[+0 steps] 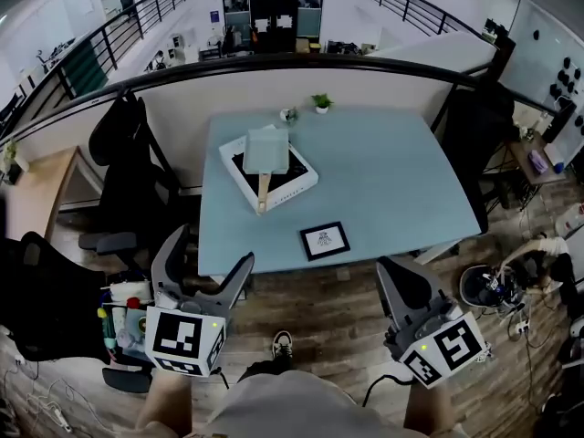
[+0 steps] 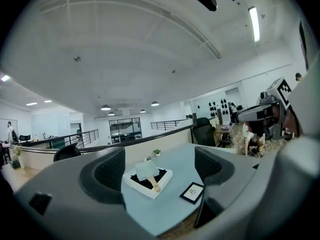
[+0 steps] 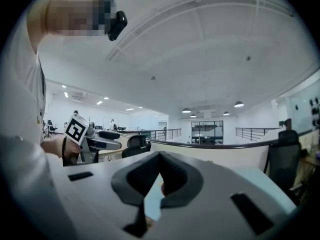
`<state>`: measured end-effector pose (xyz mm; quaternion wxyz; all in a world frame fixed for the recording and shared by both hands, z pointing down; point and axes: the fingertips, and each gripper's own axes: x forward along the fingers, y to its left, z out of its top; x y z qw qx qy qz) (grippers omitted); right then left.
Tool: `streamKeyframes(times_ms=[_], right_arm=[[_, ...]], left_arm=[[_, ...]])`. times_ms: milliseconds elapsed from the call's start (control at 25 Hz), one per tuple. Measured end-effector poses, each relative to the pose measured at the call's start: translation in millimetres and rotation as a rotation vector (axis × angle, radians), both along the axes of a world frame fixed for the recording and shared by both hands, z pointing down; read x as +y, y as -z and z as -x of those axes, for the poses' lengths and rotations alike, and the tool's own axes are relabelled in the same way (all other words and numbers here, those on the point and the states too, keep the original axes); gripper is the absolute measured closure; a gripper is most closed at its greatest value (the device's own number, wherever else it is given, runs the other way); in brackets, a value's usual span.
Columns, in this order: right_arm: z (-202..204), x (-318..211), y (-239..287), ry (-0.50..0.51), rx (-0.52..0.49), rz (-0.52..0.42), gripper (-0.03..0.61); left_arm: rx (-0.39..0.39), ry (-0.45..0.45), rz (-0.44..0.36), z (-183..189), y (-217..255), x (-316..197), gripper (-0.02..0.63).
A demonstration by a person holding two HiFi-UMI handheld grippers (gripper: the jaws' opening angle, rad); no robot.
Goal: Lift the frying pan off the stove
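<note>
The left gripper (image 1: 206,270) is held low in front of the person's body, its fingers (image 2: 111,170) spread wide with nothing between them. The right gripper (image 1: 392,276), well apart from it, has its fingers (image 3: 142,176) closed tip to tip, empty. Both point forward.

You hold two grey plastic grippers, the left gripper (image 1: 213,246) and the right gripper (image 1: 387,267). Dark, ribbed pads (image 2: 111,170) line the inside of their jaws. Each carries a white cube (image 1: 185,338) printed with black square markers and dotted with small green lights. A black cable (image 1: 376,389) trails from the right one. You wear a white top (image 3: 20,109), a black head camera (image 3: 117,25) and a black-and-white shoe (image 1: 283,343).
</note>
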<state>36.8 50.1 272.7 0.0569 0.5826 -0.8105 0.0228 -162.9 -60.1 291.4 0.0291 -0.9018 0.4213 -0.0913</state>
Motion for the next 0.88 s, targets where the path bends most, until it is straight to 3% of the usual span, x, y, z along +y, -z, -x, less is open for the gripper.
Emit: streamKeyframes(times_ms=[280, 440, 880], right_arm=[[6, -62, -8, -0.006, -0.023, 0.011, 0.575], [8, -78, -22, -0.015, -0.035, 0.046, 0.575], [-17, -115, -28, -0.026, -0.06, 0.032, 0.575]], left_arm=[[-0.036, -0.005, -0.019, -4, -8, -62, 0.196], [-0.036, -0.02, 0.009, -7, -17, -79, 0.196], [-0.048, -0.028, 0.028, -33, -30, -114, 0.196]])
